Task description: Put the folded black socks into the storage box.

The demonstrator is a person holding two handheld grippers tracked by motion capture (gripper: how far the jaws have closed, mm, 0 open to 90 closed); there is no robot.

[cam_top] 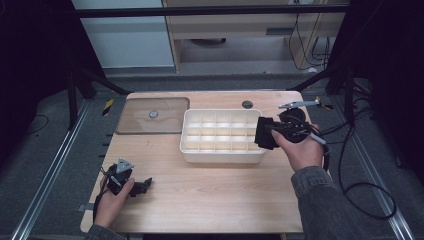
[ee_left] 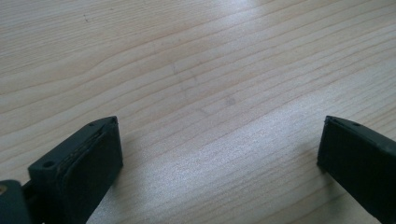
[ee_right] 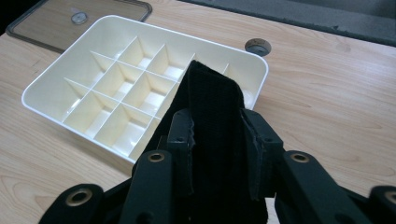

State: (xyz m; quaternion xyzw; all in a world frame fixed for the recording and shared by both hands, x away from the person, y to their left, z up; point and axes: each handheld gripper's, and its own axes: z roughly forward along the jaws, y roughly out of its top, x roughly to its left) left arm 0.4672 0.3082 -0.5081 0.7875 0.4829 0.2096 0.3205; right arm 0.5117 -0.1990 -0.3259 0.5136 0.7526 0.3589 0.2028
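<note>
Closest to the lens in the right gripper view, the right gripper (ee_right: 217, 154) has its two jaws clamped on a black strap (ee_right: 212, 107), a flat band of dark fabric pressed between the pads on both sides. The strap's long axis runs straight out from the jaws, away from the hand, and its free end points toward the white divided tray (ee_right: 56, 84), reaching over the tray's near right corner. In the high view the right gripper (cam_top: 267, 134) sits at the tray's (cam_top: 220, 156) right edge, pointing left across the table, with the black strap (cam_top: 263, 131) hanging over the rightmost compartments. A clear lid (cam_top: 150, 116) lies flat on the wooden table (cam_top: 210, 195) just to the left of the tray, and a small round grommet (cam_top: 247, 104) is set in the tabletop behind it. The left gripper (cam_top: 141, 186) rests low at the table's near left corner, well apart from the tray; in its own view its jaws stand wide apart over bare wood.
</note>
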